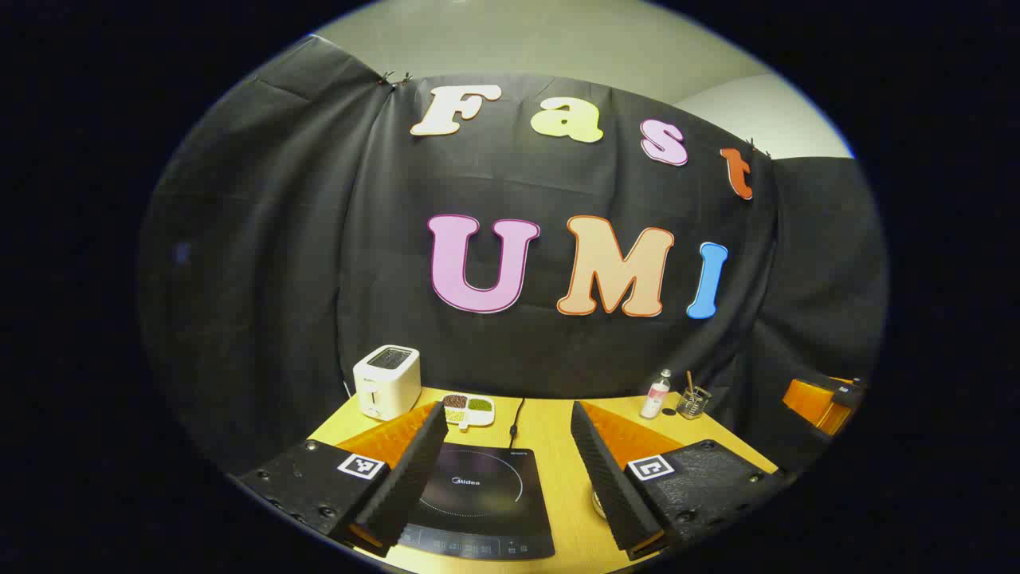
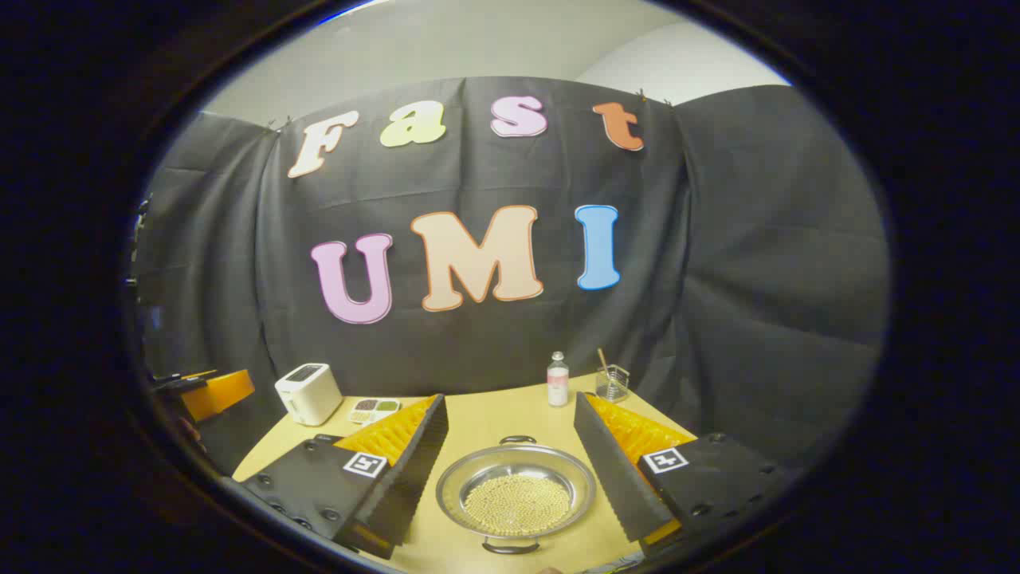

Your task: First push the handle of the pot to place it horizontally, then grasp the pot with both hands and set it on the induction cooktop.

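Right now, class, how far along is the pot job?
Nothing looks done. The pot sits on the table, its handles near and far, not on the induction cooktop. The left claw and right claw hang open, holding nothing. Pushing, grasping and placing remain.

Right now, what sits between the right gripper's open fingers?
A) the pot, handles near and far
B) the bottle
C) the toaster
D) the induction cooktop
A: in the right gripper view the pot lies framed by the right gripper, one handle toward the camera, one away.
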Tool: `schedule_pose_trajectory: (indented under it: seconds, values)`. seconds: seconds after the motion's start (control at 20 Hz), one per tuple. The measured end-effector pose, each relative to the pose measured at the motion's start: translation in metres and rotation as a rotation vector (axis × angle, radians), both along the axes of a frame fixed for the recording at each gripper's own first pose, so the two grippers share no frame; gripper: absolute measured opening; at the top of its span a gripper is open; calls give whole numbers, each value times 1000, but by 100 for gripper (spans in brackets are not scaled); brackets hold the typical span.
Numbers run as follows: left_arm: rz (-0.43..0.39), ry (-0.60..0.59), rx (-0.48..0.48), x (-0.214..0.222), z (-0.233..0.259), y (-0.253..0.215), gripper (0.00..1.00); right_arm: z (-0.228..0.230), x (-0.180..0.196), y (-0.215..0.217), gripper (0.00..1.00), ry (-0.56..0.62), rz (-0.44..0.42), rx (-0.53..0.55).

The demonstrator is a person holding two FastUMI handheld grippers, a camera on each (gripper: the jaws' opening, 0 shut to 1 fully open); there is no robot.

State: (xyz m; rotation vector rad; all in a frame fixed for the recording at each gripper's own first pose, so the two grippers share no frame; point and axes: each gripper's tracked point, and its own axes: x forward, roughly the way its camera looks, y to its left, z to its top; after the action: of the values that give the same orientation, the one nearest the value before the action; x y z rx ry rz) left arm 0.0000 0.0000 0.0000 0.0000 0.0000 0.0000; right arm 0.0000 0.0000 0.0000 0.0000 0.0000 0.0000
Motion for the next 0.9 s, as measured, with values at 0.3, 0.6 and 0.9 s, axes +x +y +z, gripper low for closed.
schedule_pose_trajectory:
  seconds: [0.3, 0.6, 0.9]
  values:
    - [51, -15, 19, -11, 6, -10, 92, -12, 13, -5, 97, 47, 51, 66]
    - [99, -16, -22, -22, 0, -14, 95, -8, 34, -22, 90, 50, 50, 64]
    - [172, -28, 14, -33, 5, 0, 95, 8, 46, -19, 90, 32, 80, -27]
